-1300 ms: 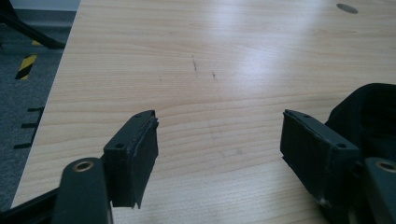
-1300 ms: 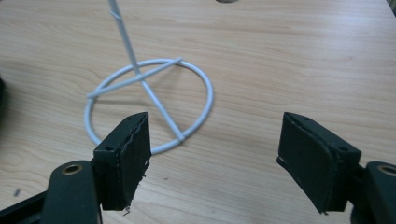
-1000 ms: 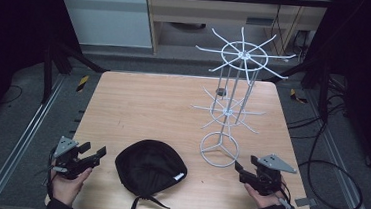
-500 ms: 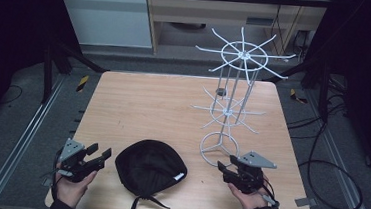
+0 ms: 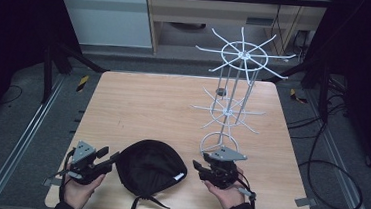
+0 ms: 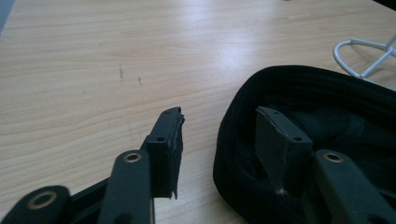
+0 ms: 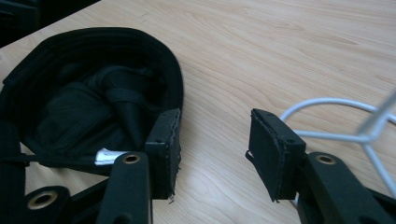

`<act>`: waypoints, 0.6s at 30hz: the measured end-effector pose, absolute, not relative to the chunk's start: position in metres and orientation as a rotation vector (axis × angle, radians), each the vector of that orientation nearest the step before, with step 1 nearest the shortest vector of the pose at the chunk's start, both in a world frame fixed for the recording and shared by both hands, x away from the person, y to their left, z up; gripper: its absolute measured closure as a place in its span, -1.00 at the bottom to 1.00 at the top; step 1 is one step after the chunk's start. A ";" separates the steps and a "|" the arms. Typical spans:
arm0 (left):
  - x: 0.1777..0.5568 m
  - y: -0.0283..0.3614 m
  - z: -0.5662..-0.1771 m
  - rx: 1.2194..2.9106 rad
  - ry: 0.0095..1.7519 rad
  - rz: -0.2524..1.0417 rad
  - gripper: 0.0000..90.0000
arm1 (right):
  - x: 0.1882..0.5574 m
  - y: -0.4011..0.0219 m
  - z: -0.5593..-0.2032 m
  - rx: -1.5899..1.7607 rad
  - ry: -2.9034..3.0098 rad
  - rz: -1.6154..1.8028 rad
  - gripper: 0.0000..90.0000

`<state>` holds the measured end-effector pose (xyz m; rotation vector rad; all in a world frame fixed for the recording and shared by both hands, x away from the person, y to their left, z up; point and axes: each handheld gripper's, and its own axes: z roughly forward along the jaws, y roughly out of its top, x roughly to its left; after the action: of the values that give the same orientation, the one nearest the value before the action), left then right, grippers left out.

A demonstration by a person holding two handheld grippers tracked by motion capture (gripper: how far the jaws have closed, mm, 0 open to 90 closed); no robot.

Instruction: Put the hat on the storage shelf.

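Left gripper (image 5: pixel 109 159) fingers spread, at the left rim of the black cap (image 5: pixel 151 167). Right gripper (image 5: pixel 202 168) fingers spread, empty, just right of the cap. Cap lies inside-up on the desk (image 5: pixel 148 106); white wire rack (image 5: pixel 231 105) behind-right of it.

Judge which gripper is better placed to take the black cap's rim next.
Left, probably. The left gripper is open and already straddles the black cap's rim; the right gripper is open beside it, over bare table.
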<state>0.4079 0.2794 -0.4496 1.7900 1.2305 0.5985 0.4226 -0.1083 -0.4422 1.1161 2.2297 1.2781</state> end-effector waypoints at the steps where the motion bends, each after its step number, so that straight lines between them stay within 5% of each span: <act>1: 0.408 0.279 -0.450 1.790 1.231 0.599 0.19 | 0.423 -0.108 -0.442 1.116 2.230 1.278 0.20; 18: 0.421 0.270 -0.469 1.926 1.310 0.499 0.50 | 0.433 -0.074 -0.464 1.149 2.362 1.226 0.30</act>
<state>0.4209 0.2702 -0.4692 1.9264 1.3096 0.4995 0.4330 -0.0736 -0.4640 1.1488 2.3620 1.2261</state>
